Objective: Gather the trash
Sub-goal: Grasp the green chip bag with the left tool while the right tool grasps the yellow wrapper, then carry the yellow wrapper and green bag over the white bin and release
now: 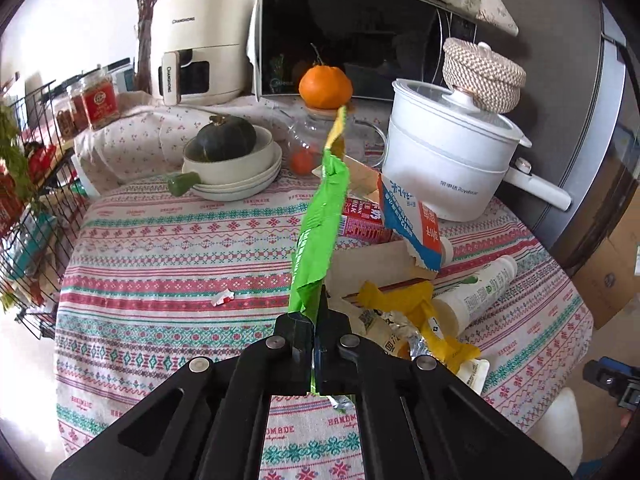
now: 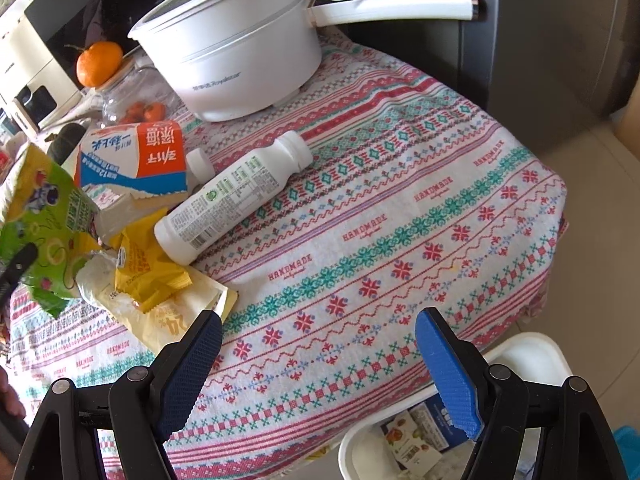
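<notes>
My left gripper (image 1: 314,320) is shut on a green snack wrapper (image 1: 318,236), which stands up edge-on from the jaws above the patterned tablecloth (image 1: 160,248). The right wrist view shows the same wrapper (image 2: 44,216) at the far left. A pile of trash lies beside it: a yellow wrapper (image 2: 148,268), a flattened blue, white and orange milk carton (image 2: 136,156) and a white plastic bottle (image 2: 232,196) on its side. My right gripper (image 2: 318,344) stands open over the table's near edge with nothing between its fingers. A white bin (image 2: 532,356) below it holds a carton (image 2: 424,428).
At the back right stands a white electric pot (image 1: 444,160) with a long handle (image 2: 392,2). An orange (image 1: 326,86) rests on a glass jar, and a dark squash (image 1: 226,138) sits in stacked bowls. A wire rack (image 1: 32,184) is at the left. A paper scrap (image 1: 222,298) lies on the cloth.
</notes>
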`<state>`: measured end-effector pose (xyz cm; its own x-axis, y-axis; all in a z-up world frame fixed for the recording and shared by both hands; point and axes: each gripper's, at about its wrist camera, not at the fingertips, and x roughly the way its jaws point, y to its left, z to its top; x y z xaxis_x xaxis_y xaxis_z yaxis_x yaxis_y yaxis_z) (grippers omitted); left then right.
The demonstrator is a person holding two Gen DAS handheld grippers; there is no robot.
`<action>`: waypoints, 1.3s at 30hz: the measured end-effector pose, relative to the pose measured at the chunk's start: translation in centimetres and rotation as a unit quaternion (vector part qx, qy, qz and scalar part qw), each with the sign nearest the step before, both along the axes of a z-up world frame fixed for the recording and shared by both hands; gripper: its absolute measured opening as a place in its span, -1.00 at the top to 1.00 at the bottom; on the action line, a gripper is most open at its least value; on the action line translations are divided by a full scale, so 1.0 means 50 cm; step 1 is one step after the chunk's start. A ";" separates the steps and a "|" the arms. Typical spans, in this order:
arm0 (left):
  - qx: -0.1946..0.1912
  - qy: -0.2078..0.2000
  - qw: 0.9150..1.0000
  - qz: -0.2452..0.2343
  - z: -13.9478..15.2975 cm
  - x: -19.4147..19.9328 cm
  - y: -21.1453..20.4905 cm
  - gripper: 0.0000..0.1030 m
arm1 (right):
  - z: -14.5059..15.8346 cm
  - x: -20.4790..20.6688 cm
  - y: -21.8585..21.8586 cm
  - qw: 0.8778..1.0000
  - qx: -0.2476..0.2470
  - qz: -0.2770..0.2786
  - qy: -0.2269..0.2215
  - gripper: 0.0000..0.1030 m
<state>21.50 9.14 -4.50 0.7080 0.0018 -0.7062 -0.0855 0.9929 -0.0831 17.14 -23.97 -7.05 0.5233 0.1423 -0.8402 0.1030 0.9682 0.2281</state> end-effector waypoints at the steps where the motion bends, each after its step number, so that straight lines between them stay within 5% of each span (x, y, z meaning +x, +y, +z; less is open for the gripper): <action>1: -0.013 -0.001 1.000 0.002 0.008 -0.011 0.012 1.00 | -0.002 0.002 0.006 1.000 0.000 0.004 0.000 -0.62; 14: -0.071 0.010 0.997 -0.008 0.052 -0.136 0.115 1.00 | -0.023 0.051 0.181 0.994 0.005 0.104 -0.038 -0.59; 27: -0.065 0.044 0.997 -0.010 0.019 -0.159 0.156 1.00 | -0.107 0.120 0.370 0.964 -0.144 0.214 -0.063 -0.15; 29: -0.063 0.048 0.997 -0.011 0.015 -0.158 0.156 1.00 | -0.124 0.124 0.387 0.958 -0.164 0.228 -0.057 -0.07; 33: -0.059 0.049 0.997 -0.013 0.012 -0.158 0.151 1.00 | -0.154 0.134 0.411 0.947 -0.202 0.243 -0.053 0.48; 39: -0.064 0.049 0.997 -0.013 0.014 -0.156 0.142 1.00 | -0.132 0.137 0.395 0.958 -0.147 0.239 -0.053 0.81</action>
<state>13.70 16.21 -3.80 0.6342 -0.1100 -0.7653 -0.0730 0.9769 -0.2009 23.99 -4.24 -13.64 0.5418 0.1523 -0.8266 -0.3772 0.9229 -0.0772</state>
